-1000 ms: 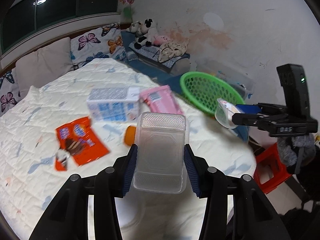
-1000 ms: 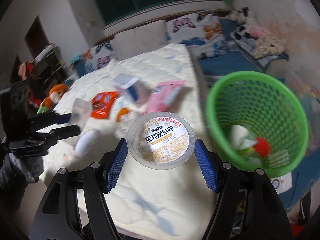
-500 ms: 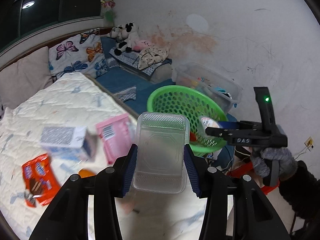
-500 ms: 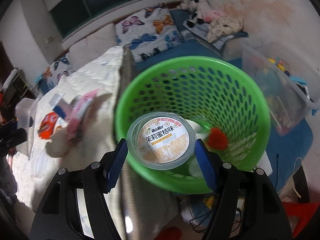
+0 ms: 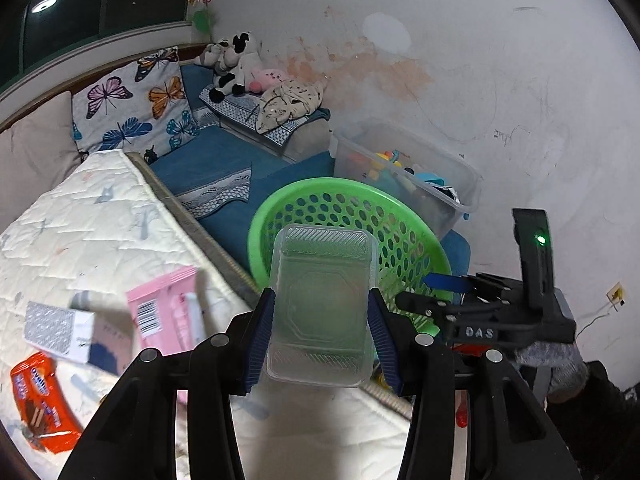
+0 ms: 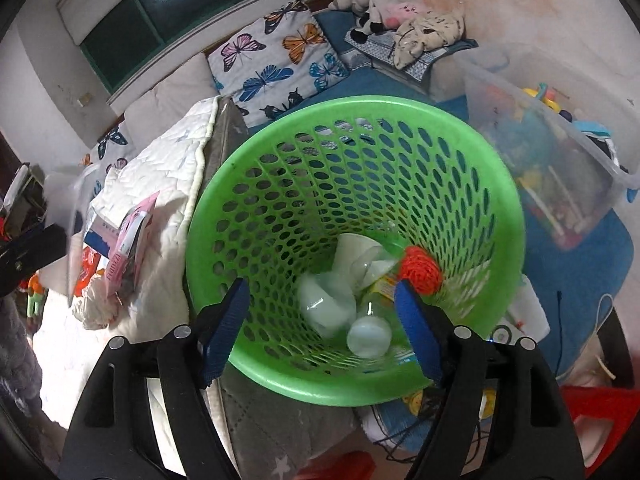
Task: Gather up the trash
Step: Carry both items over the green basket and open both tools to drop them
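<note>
My left gripper (image 5: pixel 320 320) is shut on a clear rectangular plastic container (image 5: pixel 320 304), held above the bed edge just short of the green mesh basket (image 5: pixel 412 232). My right gripper (image 6: pixel 320 300) is open and empty above the basket (image 6: pixel 280 184). In the basket lie a clear round cup (image 6: pixel 326 304), white cups and a red net (image 6: pixel 420 268). The right gripper also shows in the left wrist view (image 5: pixel 440 292) over the basket's right rim. On the bed lie a pink packet (image 5: pixel 168 312), a blue-white carton (image 5: pixel 76 336) and an orange wrapper (image 5: pixel 36 404).
The white quilted bed (image 5: pixel 80 240) fills the left. A clear storage bin of toys (image 5: pixel 408 176) stands behind the basket, by the wall. A blue mat (image 6: pixel 592 272) and a red stool (image 6: pixel 600 420) lie beside the basket. Butterfly pillows and plush toys are at the back.
My right gripper has opened and the round cup has dropped into the basket. My left gripper has swung right with the clear container, toward the basket.
</note>
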A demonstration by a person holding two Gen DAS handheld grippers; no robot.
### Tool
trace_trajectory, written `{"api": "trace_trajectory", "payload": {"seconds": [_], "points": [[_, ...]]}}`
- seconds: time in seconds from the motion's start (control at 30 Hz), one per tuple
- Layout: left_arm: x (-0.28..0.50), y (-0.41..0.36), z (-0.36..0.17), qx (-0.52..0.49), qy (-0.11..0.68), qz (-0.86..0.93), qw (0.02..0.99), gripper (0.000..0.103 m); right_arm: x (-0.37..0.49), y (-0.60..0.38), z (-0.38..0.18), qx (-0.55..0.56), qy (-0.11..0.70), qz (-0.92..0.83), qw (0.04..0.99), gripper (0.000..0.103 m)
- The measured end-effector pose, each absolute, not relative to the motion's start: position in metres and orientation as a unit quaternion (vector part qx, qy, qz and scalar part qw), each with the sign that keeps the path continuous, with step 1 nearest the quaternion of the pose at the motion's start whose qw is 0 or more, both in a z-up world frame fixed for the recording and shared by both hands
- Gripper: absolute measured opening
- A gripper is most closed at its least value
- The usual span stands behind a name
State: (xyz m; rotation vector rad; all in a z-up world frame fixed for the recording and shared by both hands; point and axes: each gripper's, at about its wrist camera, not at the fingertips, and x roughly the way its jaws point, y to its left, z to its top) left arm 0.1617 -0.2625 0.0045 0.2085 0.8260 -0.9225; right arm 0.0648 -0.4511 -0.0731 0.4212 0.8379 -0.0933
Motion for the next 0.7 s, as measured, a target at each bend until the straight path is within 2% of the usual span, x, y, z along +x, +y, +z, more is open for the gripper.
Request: {"api": "trace_trajectory", "payload": {"seconds": [0.7], "points": [[0.176, -0.325, -0.034, 0.079, 0.435, -0.432, 0.786, 0.046, 0.026, -0.454, -0.057, 0.222, 0.376, -0.048, 0.898, 0.075]]}}
